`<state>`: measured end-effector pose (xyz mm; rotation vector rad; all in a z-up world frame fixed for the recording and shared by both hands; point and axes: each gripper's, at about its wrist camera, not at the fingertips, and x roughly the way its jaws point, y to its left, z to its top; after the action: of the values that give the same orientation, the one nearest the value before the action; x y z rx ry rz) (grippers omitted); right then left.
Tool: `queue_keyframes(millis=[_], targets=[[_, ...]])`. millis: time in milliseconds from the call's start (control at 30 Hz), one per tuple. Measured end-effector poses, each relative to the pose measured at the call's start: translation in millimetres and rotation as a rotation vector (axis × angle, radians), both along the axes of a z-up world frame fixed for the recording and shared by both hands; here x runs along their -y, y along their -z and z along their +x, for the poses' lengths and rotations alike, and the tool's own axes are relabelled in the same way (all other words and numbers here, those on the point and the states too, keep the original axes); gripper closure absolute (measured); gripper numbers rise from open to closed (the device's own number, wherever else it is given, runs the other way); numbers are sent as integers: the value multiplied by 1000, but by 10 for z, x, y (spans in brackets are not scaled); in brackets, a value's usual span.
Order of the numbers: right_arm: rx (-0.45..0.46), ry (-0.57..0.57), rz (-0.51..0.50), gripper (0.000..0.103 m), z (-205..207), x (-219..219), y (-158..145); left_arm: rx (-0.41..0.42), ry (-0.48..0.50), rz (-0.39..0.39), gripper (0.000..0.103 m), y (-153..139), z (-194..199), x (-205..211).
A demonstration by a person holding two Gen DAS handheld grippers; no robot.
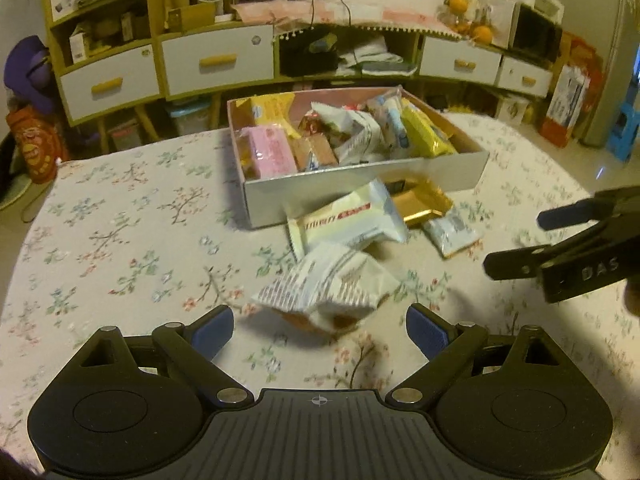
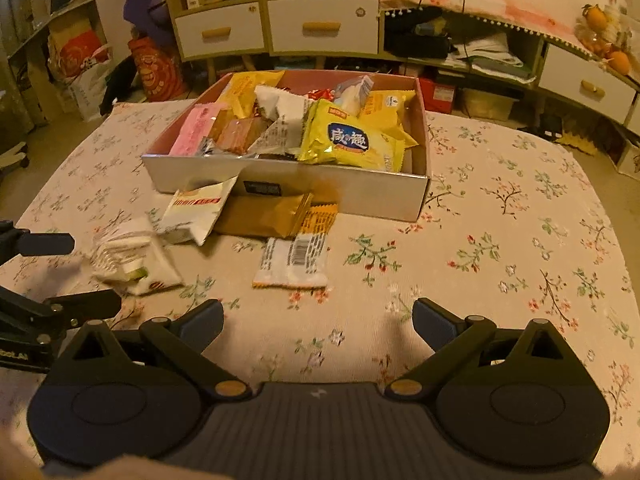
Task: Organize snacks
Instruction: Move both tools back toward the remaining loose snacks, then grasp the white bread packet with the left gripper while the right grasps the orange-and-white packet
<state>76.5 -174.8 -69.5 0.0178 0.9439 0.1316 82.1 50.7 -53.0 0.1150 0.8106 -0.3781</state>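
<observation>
Left gripper [image 1: 320, 330]: I hold it tilted down over the flowered tablecloth [image 1: 120, 248], jaws spread wide and empty; the crumpled white packet [image 1: 328, 288] lies just ahead, between the fingertips' lines but untouched.
Right gripper [image 2: 318, 322]: I angle it down too, jaws released with nothing between them; bare cloth lies under the fingertips.
Loose snacks: white packet with a red band [image 2: 196, 210], gold wrapper [image 2: 264, 216] and barcode packet [image 2: 294, 258] lie on the cloth beside the box's near wall, the first two touching it.
Box [image 2: 360, 194]: open cardboard box, filled with packets, among them a yellow bag [image 2: 348, 142] and a pink bar [image 2: 192, 130].
Edges: the box's near wall stands beyond the loose snacks; the table's far edge runs behind the box.
Open room: broad bare cloth to the right of the box in my right view, and to the left of it in my left view.
Spacing: my two grippers sit near each other, apart.
</observation>
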Motion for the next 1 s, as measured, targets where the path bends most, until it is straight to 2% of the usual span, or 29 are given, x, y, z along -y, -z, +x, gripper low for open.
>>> queue_keyframes(millis=[200,367,567,800,867,900,967,1000], targets=[[3,30,28,5,153,-6,97,8,4,-13,10,65,116,68],[-8,33,23,12,252,-97,182,2,-20,-43,11,96,184,59],[26,8,-39,17,217,-199,204,-3,-38,-46,15,162,222,44],[43,-16,-41,36,186,-195,168,9,-43,-52,14,206,229,33],[44,-18,-41,40,202,-206,166,26,-46,-56,20,205,211,40],[47,-19,-40,45,190,-202,159,29,-51,-61,23,201,212,45],[47,-25,-37,53,216,-205,156,27,-56,-80,36,190,218,46],[46,-30,-34,58,214,-202,150,17,-54,-100,38,184,224,41]])
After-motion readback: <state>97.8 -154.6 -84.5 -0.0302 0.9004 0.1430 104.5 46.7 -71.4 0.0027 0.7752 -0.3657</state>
